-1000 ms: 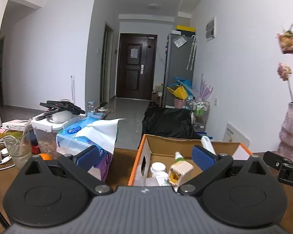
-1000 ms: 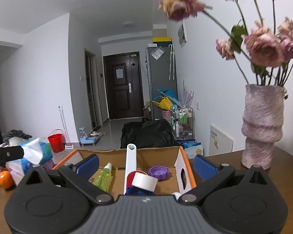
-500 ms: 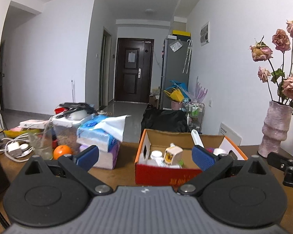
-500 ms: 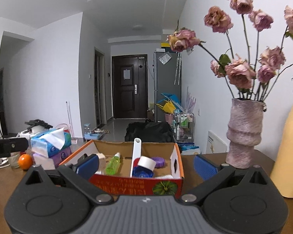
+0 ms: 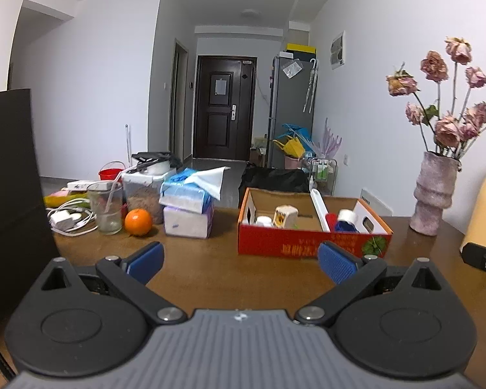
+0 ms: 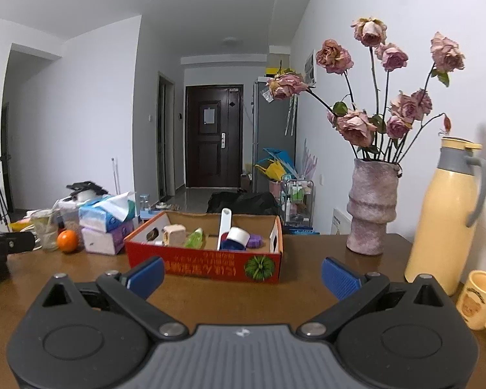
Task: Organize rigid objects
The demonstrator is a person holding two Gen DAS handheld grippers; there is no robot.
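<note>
— Cardboard box (image 5: 311,243) with the red front: where does it sit?
— Centre right of the left wrist view, on the brown table (image 5: 210,269), open at the top. In the right wrist view it lies at centre, beyond the blue pads.
— What is inside?
— A white upright stick (image 6: 224,228), a green bottle (image 6: 194,238), a white cap (image 6: 238,235), a purple lid (image 6: 255,240) and a small cream block (image 6: 173,234).
— And the tools?
— The left gripper (image 5: 239,259) has its jaws spread wide with nothing between them, low over bare table. The right gripper (image 6: 241,274) is likewise spread and empty, just short of the box.
— Anything beside the box?
— Left of it an orange (image 5: 138,222), a glass (image 5: 105,207) and stacked tissue packs (image 5: 188,212); to the right a pink vase (image 6: 371,207) of dried roses, a cream flask (image 6: 447,214) and a mug (image 6: 478,300) at lower right.
</note>
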